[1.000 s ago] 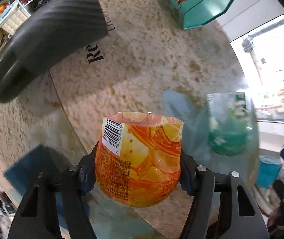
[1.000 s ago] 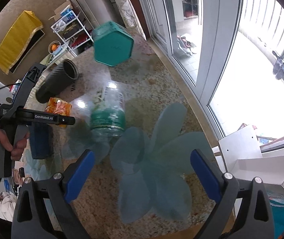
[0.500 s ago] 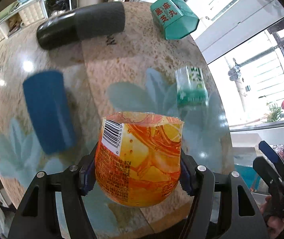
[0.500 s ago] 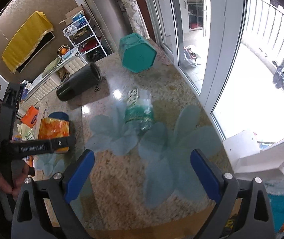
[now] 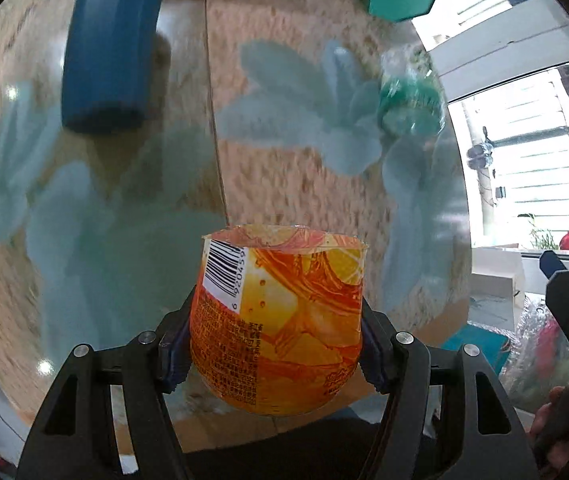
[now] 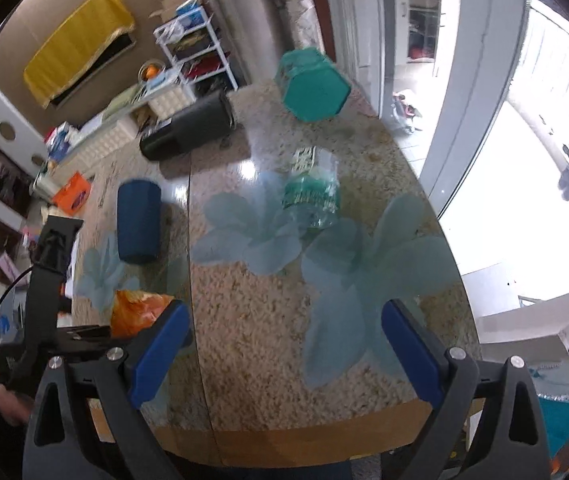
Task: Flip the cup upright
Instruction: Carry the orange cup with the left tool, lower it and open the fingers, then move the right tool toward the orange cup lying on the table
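Observation:
An orange-and-yellow printed cup (image 5: 278, 320) with a barcode sits between the jaws of my left gripper (image 5: 276, 344), which is shut on it. Its open rim points away from the camera and it is held above the near edge of the table. In the right wrist view the orange cup (image 6: 138, 312) shows at the lower left, held in the left gripper (image 6: 84, 332). My right gripper (image 6: 280, 340) is open and empty above the table's front edge.
On the granite table (image 6: 256, 320) with pale blue flower prints lie a blue cup (image 6: 138, 220) on its side, a clear bottle with a green label (image 6: 312, 192), a black cylinder (image 6: 188, 126) and a teal hexagonal box (image 6: 312, 84). Windows stand at the right.
My left gripper has pulled back toward the table's near edge with the orange cup and tilted; the blue cup and bottle now look farther off. The right gripper has also drawn back.

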